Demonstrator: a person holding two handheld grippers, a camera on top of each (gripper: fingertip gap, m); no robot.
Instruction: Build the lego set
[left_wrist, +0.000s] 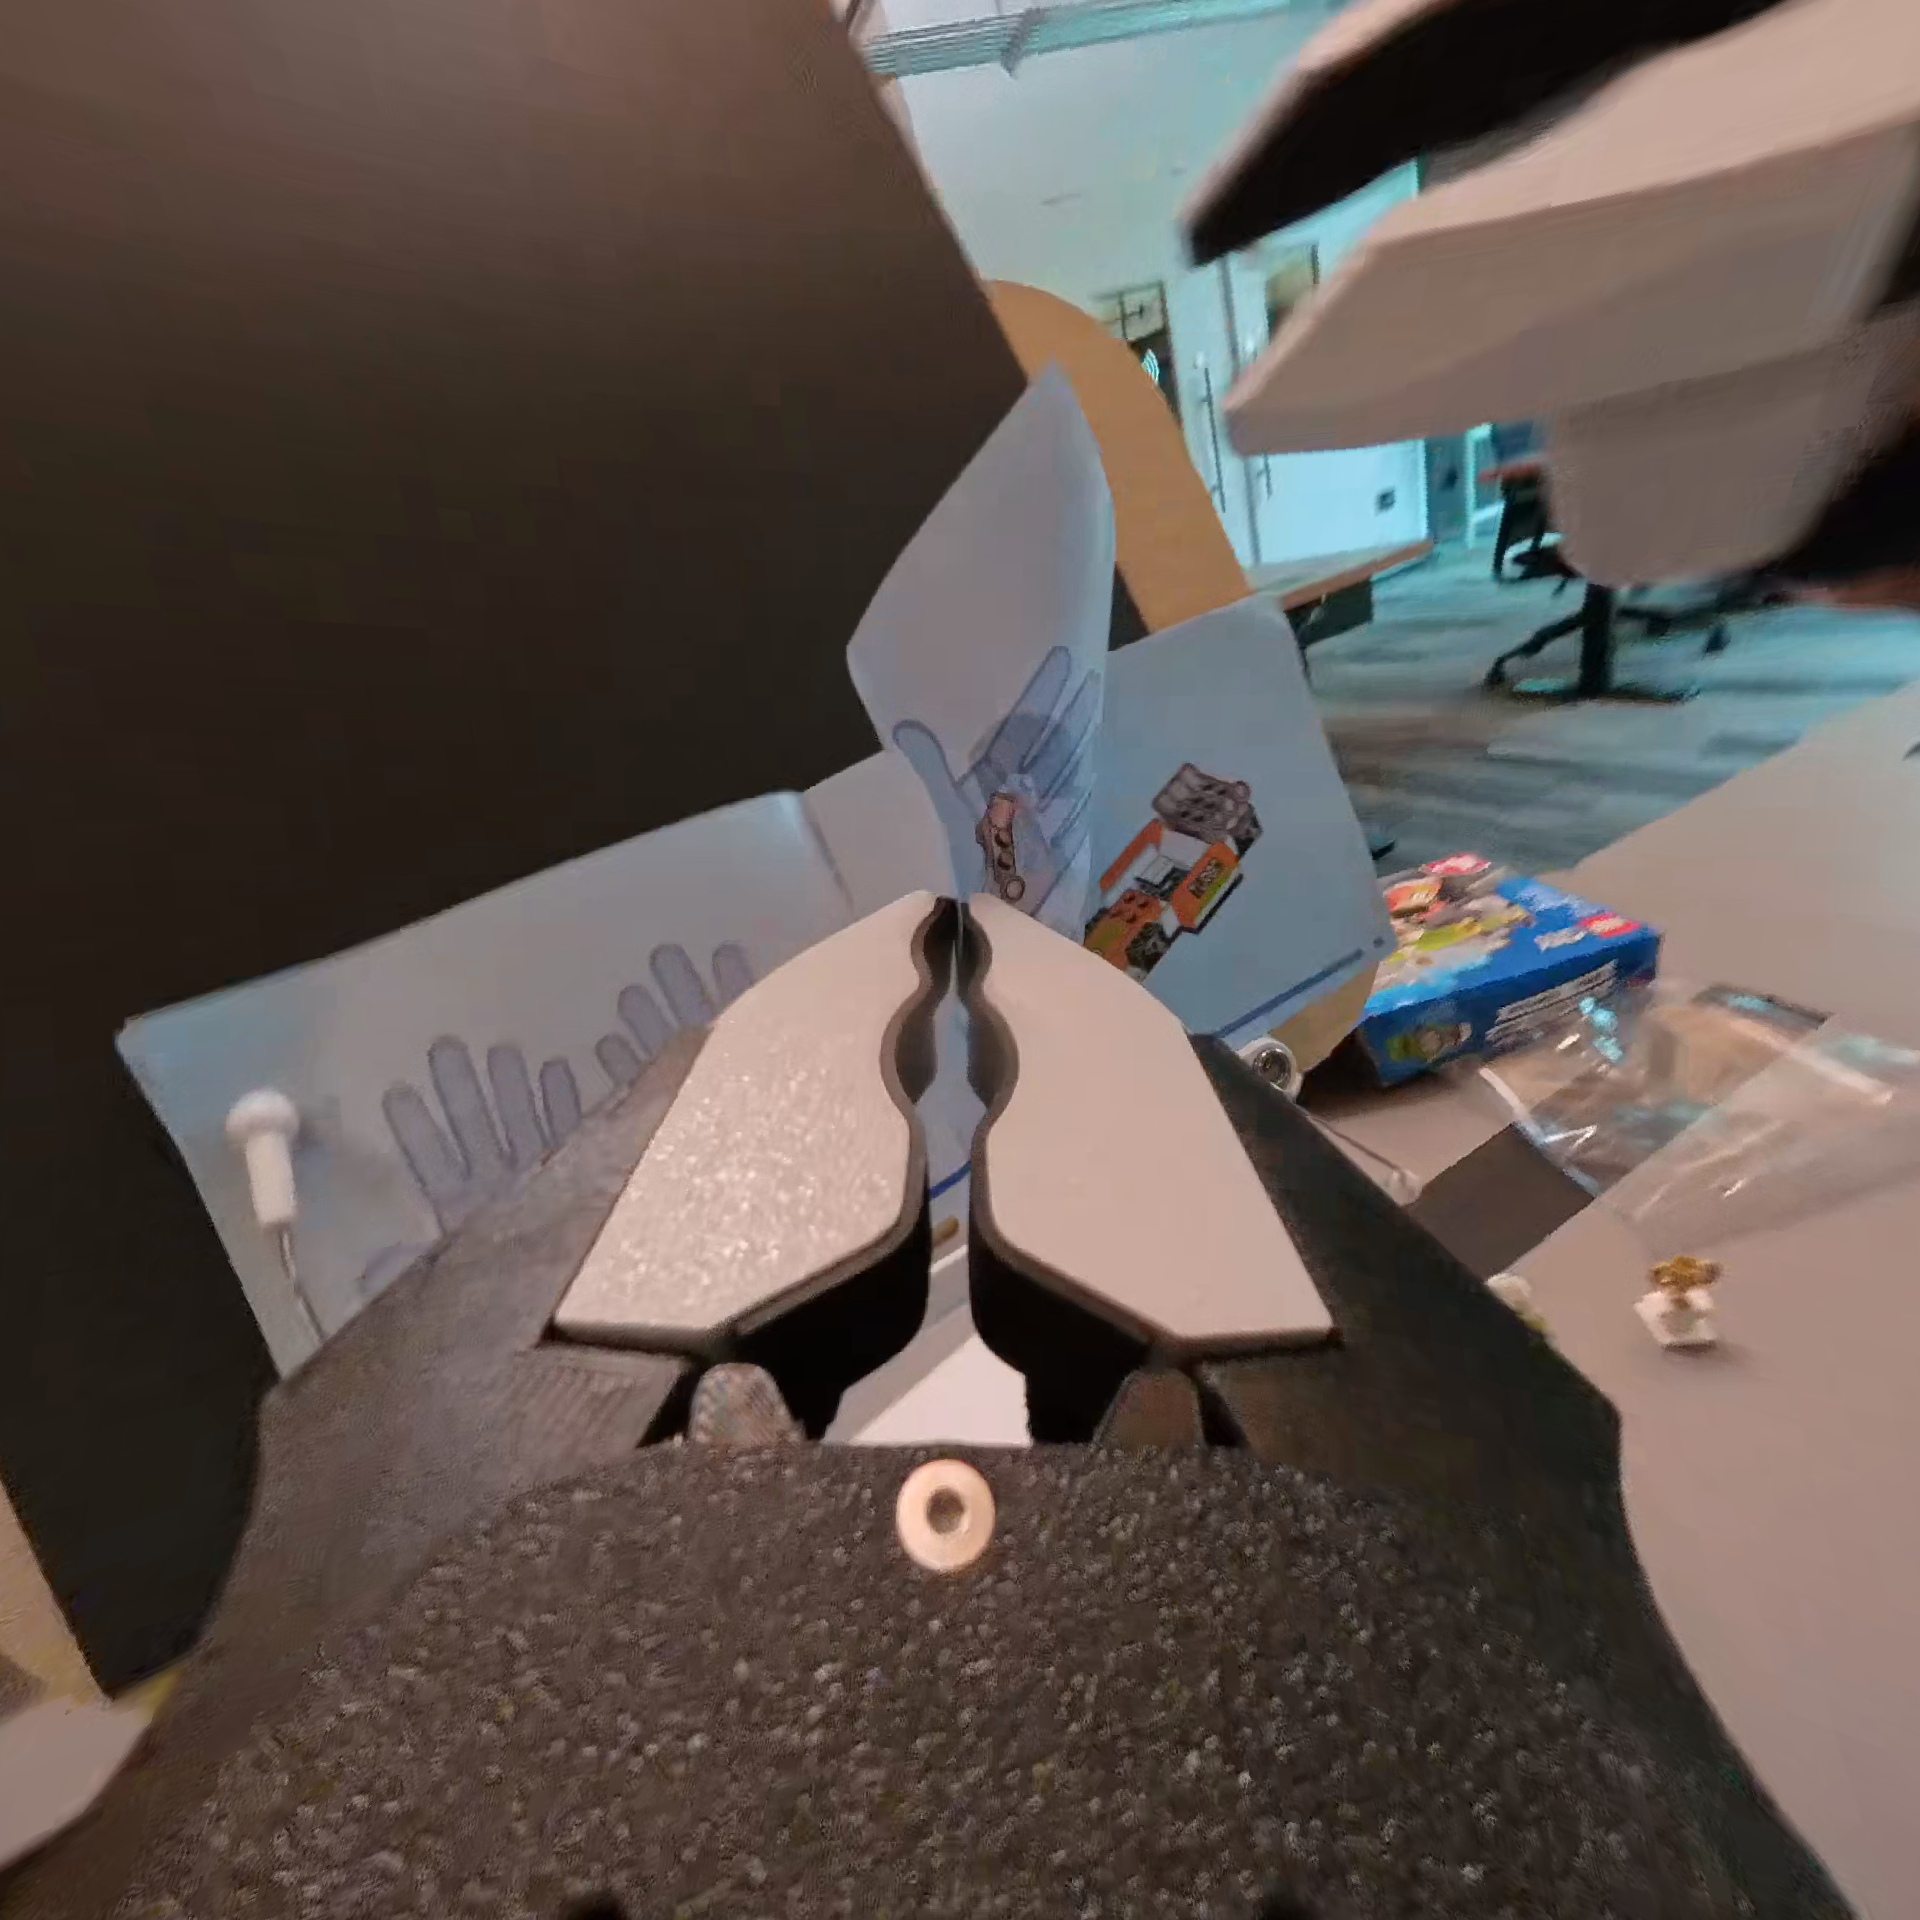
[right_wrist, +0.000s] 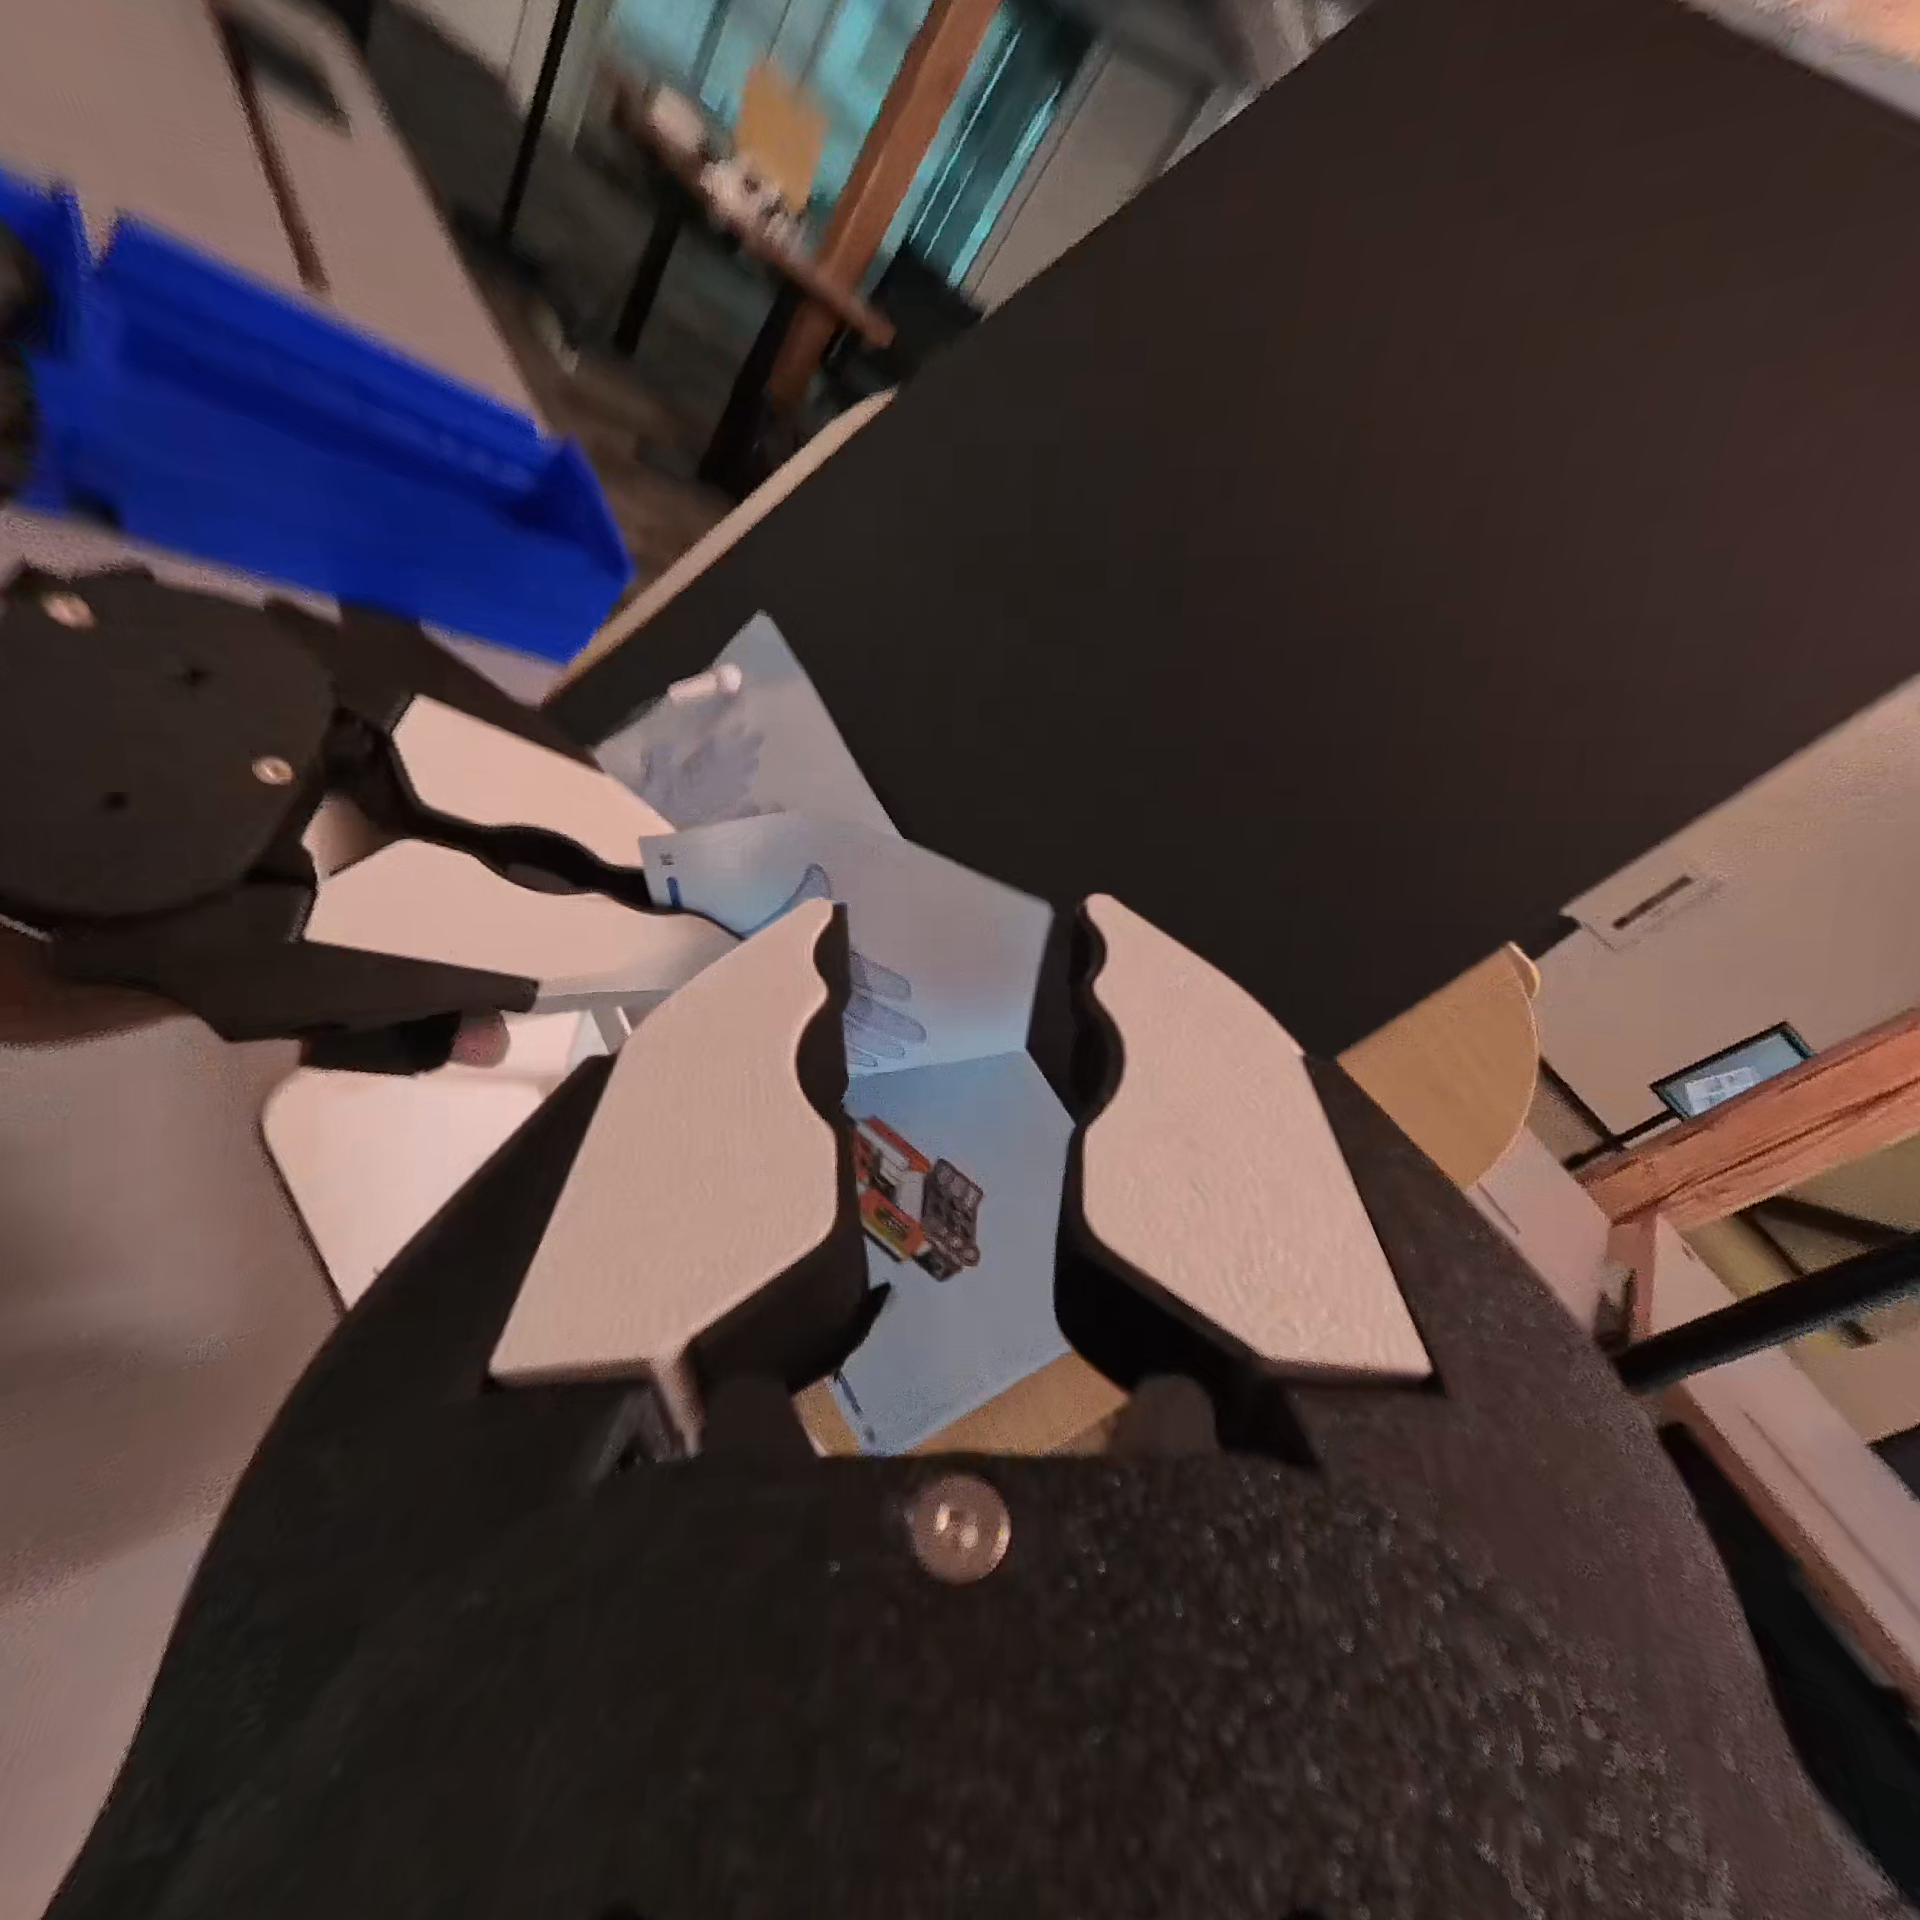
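Observation:
The pale blue instruction booklet (left_wrist: 1257, 727) stands open against a black panel (left_wrist: 416, 416). My left gripper (left_wrist: 957, 914) is shut on the lower edge of one loose page (left_wrist: 997, 582), which curls upward from the fingertips. In the right wrist view the left gripper (right_wrist: 665, 896) pinches that page (right_wrist: 748, 862) by its corner. My right gripper (right_wrist: 956, 920) is open and empty above the booklet (right_wrist: 956, 1330), with the printed model picture (right_wrist: 914, 1195) showing between its fingers. It appears blurred at the upper right of the left wrist view (left_wrist: 1558, 312).
A blue Lego box (left_wrist: 1507, 966) and a clear plastic bag (left_wrist: 1714, 1091) lie right of the booklet on the grey table (left_wrist: 1766, 1558). Small loose pieces (left_wrist: 1678, 1309) sit near the table's right side. A blue bin (right_wrist: 260, 416) is at the far left. The gap from one gripper's tips to the other's is roughly 9 centimeters.

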